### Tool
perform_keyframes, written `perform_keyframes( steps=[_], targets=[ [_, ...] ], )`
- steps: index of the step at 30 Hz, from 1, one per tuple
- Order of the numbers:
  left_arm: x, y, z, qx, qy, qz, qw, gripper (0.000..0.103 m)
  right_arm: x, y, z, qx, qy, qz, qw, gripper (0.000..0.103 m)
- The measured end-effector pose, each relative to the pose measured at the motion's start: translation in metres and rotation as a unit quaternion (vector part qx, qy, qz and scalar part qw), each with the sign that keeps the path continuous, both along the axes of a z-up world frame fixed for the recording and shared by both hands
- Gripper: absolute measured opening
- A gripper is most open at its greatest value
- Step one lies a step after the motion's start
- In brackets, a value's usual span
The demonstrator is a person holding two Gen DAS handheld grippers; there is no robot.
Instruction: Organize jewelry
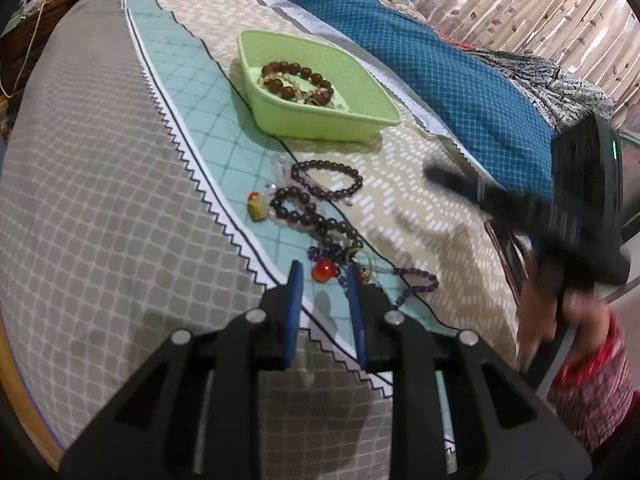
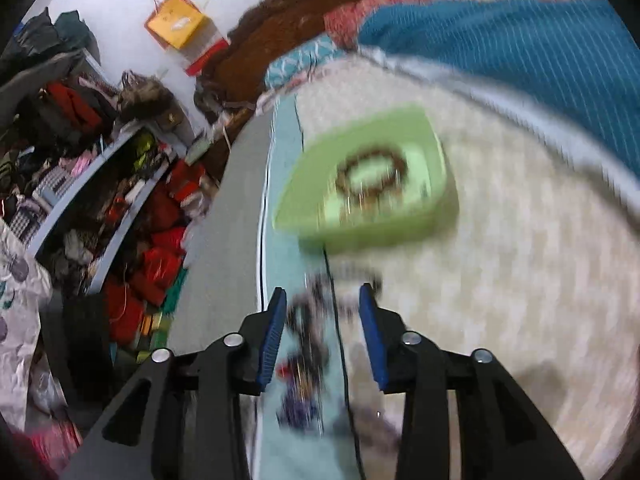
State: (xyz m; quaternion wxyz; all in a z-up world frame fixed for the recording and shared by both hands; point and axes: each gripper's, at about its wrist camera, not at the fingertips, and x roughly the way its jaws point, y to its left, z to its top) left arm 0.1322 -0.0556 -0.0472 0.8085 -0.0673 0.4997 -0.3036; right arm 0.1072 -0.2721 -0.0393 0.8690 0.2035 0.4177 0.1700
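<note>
A green tray (image 1: 360,124) sits on the bed with a brown bead bracelet (image 1: 298,82) in it. Loose jewelry lies before it: a dark bead bracelet (image 1: 328,180), a larger dark bead strand (image 1: 308,216), a small parrot charm (image 1: 257,209), a red bead (image 1: 323,270) and a purple strand (image 1: 416,280). My left gripper (image 1: 324,280) is open, low over the red bead. My right gripper (image 2: 323,300) is open and empty above the blurred jewelry pile (image 2: 304,344); it also shows in the left wrist view (image 1: 520,204). The tray (image 2: 424,224) lies beyond it.
The bed cover (image 1: 100,200) is grey, teal and beige. A blue blanket (image 1: 440,72) lies along the far side. A cluttered shelf (image 2: 92,184) and red bags stand beside the bed on the left.
</note>
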Motion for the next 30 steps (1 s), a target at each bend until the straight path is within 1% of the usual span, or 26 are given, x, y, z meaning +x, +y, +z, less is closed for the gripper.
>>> perform_keyframes(
  steps=[1,2,5,8,10,12,15,16,17,19,20,21,22,23,25,28,30],
  targets=[
    [0.002,-0.001,0.0,0.001,-0.001,0.002,1.0,0.021,-0.006,0.001,-0.006,-0.005,0.005,0.0,1.0,0.0],
    [0.006,-0.001,0.0,0.0,0.003,0.003,1.0,0.021,-0.01,0.001,-0.01,-0.007,0.009,-0.002,1.0,0.0],
    [0.019,-0.001,0.0,-0.017,0.028,0.004,0.9995,0.021,-0.013,0.0,-0.018,-0.009,0.02,-0.009,1.0,0.0],
    [0.029,-0.002,0.006,-0.02,0.02,0.006,0.9996,0.021,-0.009,0.002,-0.016,-0.028,0.013,-0.016,0.999,0.0],
    [0.036,0.0,0.009,-0.021,0.013,0.012,0.9996,0.021,-0.005,0.004,-0.015,-0.027,0.013,-0.013,0.999,0.0],
    [0.042,0.006,0.009,-0.024,0.015,0.021,0.9994,0.021,-0.004,0.007,-0.015,-0.024,0.014,-0.005,1.0,0.0],
    [0.052,0.017,0.001,-0.029,0.035,0.04,0.9981,0.021,0.002,0.02,-0.019,-0.03,0.023,0.018,0.999,0.0],
    [0.054,0.022,-0.001,-0.032,0.04,0.049,0.9975,0.021,0.008,0.026,-0.025,-0.029,0.036,0.027,0.999,0.0],
    [0.054,0.026,-0.002,-0.037,0.043,0.056,0.9969,0.021,0.013,0.03,-0.03,-0.021,0.046,0.035,0.998,0.0],
    [0.052,0.034,-0.001,-0.039,0.043,0.061,0.9964,0.021,0.022,0.036,-0.044,0.012,0.076,0.044,0.996,0.0],
    [0.05,0.038,0.0,-0.037,0.042,0.063,0.9964,0.021,0.022,0.042,-0.047,0.028,0.083,0.047,0.995,0.0],
    [0.047,0.042,0.001,-0.036,0.04,0.064,0.9965,0.021,0.018,0.053,-0.043,0.038,0.072,0.063,0.995,0.0],
    [0.044,0.047,0.002,-0.036,0.036,0.067,0.9964,0.021,0.014,0.063,-0.038,0.037,0.061,0.082,0.994,0.0],
    [0.042,0.052,0.003,-0.036,0.034,0.069,0.9963,0.021,0.007,0.078,-0.032,0.034,0.052,0.106,0.992,0.0],
    [0.039,0.063,0.004,-0.039,0.035,0.075,0.9958,0.021,-0.009,0.103,-0.027,0.042,0.044,0.147,0.987,0.0],
    [0.035,0.072,0.002,-0.039,0.037,0.081,0.9952,0.021,-0.034,0.125,-0.032,0.056,0.051,0.189,0.979,0.0],
    [0.031,0.072,0.001,-0.037,0.04,0.077,0.9956,0.021,-0.049,0.124,-0.041,0.051,0.063,0.193,0.978,0.0]
  ],
)
